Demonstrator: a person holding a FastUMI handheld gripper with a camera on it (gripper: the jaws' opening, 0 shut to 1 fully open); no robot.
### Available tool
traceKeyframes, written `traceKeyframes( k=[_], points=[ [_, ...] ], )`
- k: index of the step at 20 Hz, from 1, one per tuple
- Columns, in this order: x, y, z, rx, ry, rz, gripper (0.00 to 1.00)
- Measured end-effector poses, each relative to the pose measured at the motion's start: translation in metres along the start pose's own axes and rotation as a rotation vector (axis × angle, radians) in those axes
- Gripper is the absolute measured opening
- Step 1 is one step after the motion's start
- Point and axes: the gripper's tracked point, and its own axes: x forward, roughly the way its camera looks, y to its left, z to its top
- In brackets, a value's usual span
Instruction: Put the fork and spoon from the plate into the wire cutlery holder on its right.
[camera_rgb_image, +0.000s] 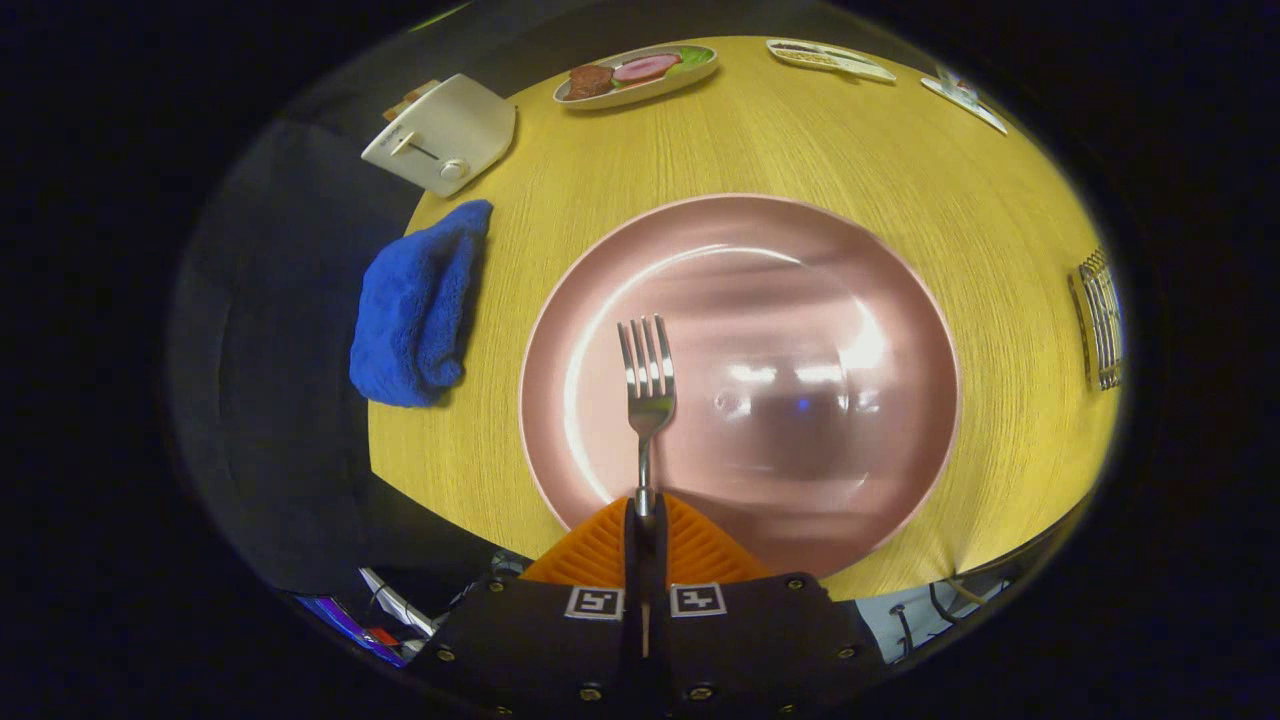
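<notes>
**Holding the fork by its handle above the plate**

Gripping the fork (647, 385) by the lower part of its handle, my tongs (645, 512) are closed almost completely, both fingers pressing on the thin metal stem. The tines point forward, ahead of the fingers, over the pink plate (900, 300) on the tabletop (800, 140). I judge the fork light, stiff and slippery: polished steel gives little friction, and a hold this far from the head may let it pivot or slide. A grip nearer the balance point would be steadier. The wire cutlery holder (1100, 320) stands well apart to the right and is cut off, so its openings are hard to make out. I cannot find the spoon on the plate; glare on the glaze may mask detail. Whether the tines touch the plate I cannot tell.
</notes>
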Motion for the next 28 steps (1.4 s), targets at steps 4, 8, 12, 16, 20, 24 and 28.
traceKeyframes(
  k=[4, 8, 12, 16, 20, 24, 28],
  points=[
    [-0.013, -0.003, 0.016, 0.027, -0.049, 0.017, 0.03],
    [-0.027, -0.008, 0.025, 0.071, -0.068, 0.034, 0.03],
    [-0.048, -0.019, 0.034, 0.108, -0.096, 0.047, 0.03],
    [-0.072, -0.036, 0.050, 0.154, -0.138, 0.055, 0.03],
    [-0.098, -0.057, 0.070, 0.206, -0.198, 0.054, 0.03],
    [-0.123, -0.084, 0.087, 0.267, -0.260, 0.045, 0.03],
    [-0.145, -0.114, 0.094, 0.307, -0.304, 0.024, 0.03]
  ],
)
